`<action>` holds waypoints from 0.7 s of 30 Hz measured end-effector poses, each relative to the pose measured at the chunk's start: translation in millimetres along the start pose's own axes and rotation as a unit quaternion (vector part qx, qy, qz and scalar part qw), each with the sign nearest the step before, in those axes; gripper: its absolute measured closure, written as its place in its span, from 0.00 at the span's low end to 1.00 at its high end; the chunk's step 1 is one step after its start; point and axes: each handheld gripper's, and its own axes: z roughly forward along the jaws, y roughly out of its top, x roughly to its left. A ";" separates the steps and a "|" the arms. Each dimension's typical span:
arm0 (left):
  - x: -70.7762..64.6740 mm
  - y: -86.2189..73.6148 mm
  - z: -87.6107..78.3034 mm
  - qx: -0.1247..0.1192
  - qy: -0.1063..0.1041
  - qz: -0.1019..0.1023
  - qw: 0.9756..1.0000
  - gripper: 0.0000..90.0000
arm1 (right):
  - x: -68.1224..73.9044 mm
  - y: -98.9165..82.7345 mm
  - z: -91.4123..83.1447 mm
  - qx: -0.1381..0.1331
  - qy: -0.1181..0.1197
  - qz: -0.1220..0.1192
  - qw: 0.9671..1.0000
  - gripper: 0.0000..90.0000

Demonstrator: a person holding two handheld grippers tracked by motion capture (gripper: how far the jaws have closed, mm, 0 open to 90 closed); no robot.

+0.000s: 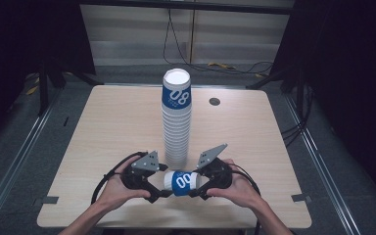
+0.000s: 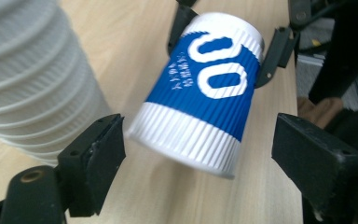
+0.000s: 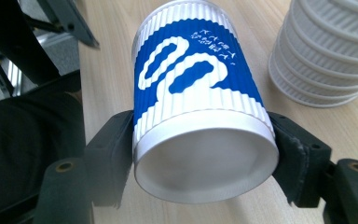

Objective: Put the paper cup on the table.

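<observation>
A white paper cup [image 1: 181, 181] with a blue ribbed sleeve lies sideways between my two grippers, near the table's front edge. My right gripper [image 1: 200, 188] is shut on its base end; the right gripper view has both pads [image 3: 289, 140] pressed on the cup [image 3: 196, 79] by its recessed bottom. My left gripper [image 1: 159, 188] is open. In its own view the jaws of my left gripper [image 2: 198, 135] stand wide on either side of the cup's [image 2: 205, 93] mouth rim, apart from it. A tall stack of the same cups [image 1: 176, 122] stands upright just behind.
The wooden table [image 1: 103, 127] has a round cable hole [image 1: 214, 102] at the back right. The stack's lower cups [image 3: 326, 51] stand close beside the held cup. Cables and dark stands lie on the floor beyond the far edge.
</observation>
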 end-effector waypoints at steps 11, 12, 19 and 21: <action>0.6 -12.0 -18.0 -0.029 0.004 -0.016 0.999 0.17 | -6.0 -9.9 -8.6 -0.042 0.010 0.027 0.999 0.33; 1.2 -14.0 -17.8 -0.035 0.005 -0.024 0.999 0.17 | -7.3 -11.0 -8.7 -0.047 0.009 0.028 0.998 0.33; 4.4 -26.4 -13.6 -0.056 0.032 -0.053 0.997 0.17 | -13.9 -22.6 -11.4 -0.093 0.019 0.055 0.994 0.33; 5.4 -27.8 -13.8 -0.058 0.034 -0.053 0.996 0.17 | -14.2 -25.2 -12.5 -0.098 0.020 0.059 0.993 0.33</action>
